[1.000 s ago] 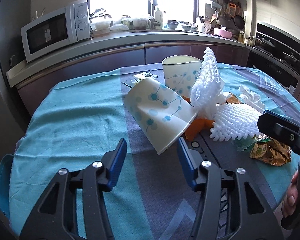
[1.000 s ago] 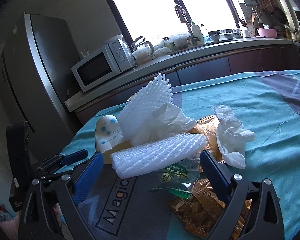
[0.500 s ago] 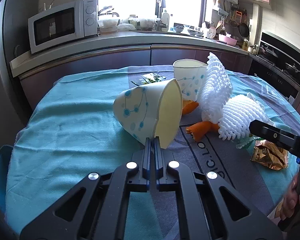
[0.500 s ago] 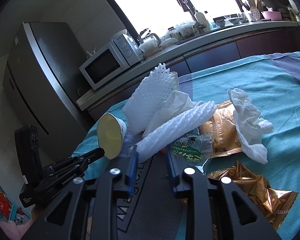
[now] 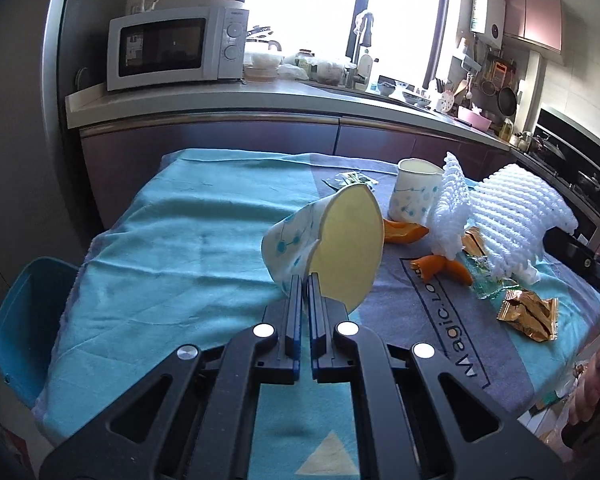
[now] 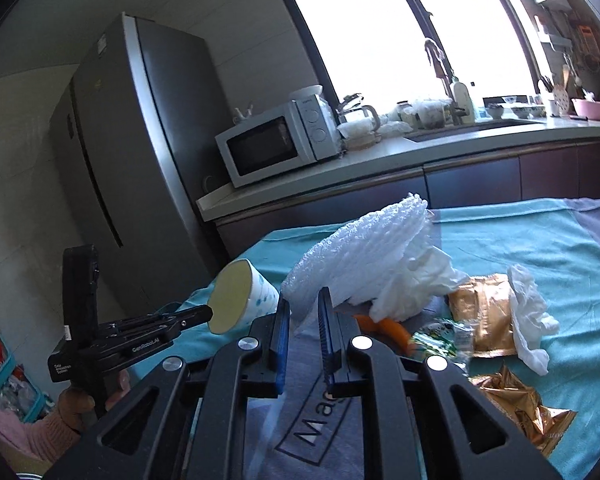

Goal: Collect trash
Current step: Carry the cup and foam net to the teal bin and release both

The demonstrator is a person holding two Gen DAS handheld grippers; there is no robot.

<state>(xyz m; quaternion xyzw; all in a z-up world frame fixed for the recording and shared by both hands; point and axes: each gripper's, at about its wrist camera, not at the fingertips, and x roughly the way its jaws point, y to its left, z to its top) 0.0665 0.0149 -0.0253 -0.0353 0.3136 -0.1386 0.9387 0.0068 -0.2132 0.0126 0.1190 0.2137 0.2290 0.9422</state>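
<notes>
Both jaws clamped: paper cup (image 5: 300,240); foam net (image 6: 360,256)

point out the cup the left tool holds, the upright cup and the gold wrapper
held paper cup (image 5: 292,240), left wrist view, on its dotted outer wall
upright paper cup (image 5: 414,200), left wrist view, on its side wall
gold wrapper (image 5: 528,314), left wrist view, on its crinkled middle

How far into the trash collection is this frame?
Early. Nothing looks binned yet. In hand: the left gripper is shut on the paper cup, and the right gripper is shut on the foam net. Left on the table: a second cup, orange peels, gold wrappers and tissue.
</notes>
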